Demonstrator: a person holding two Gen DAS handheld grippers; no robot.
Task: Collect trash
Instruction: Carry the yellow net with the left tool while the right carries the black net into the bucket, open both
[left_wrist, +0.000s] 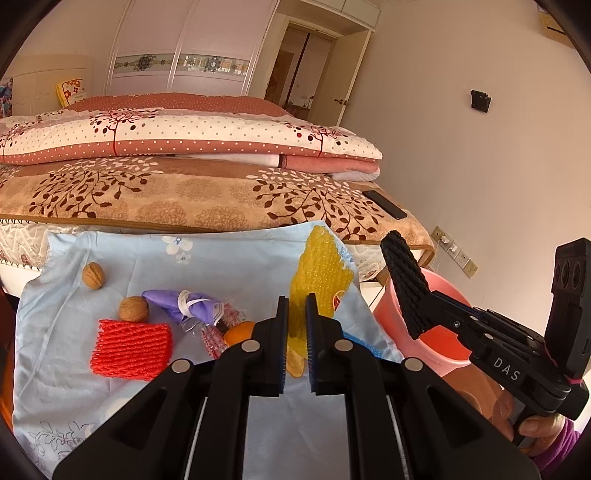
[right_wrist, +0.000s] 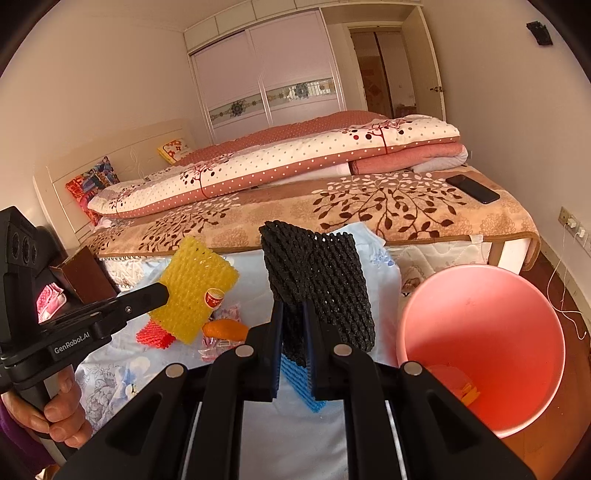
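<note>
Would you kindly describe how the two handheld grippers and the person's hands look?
Both grippers are matte black with silver rivets and blue-ribbed finger pads. The left gripper reads "GenRobot.AI"; the right gripper reads "DAS". Bare hands emerge from purple sleeves.

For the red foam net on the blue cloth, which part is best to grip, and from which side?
Grip the red foam net at its near long edge, coming from above and the front. It lies flat and free there, while a walnut touches its far edge. The soft mesh should squash easily between the fingers.
</note>
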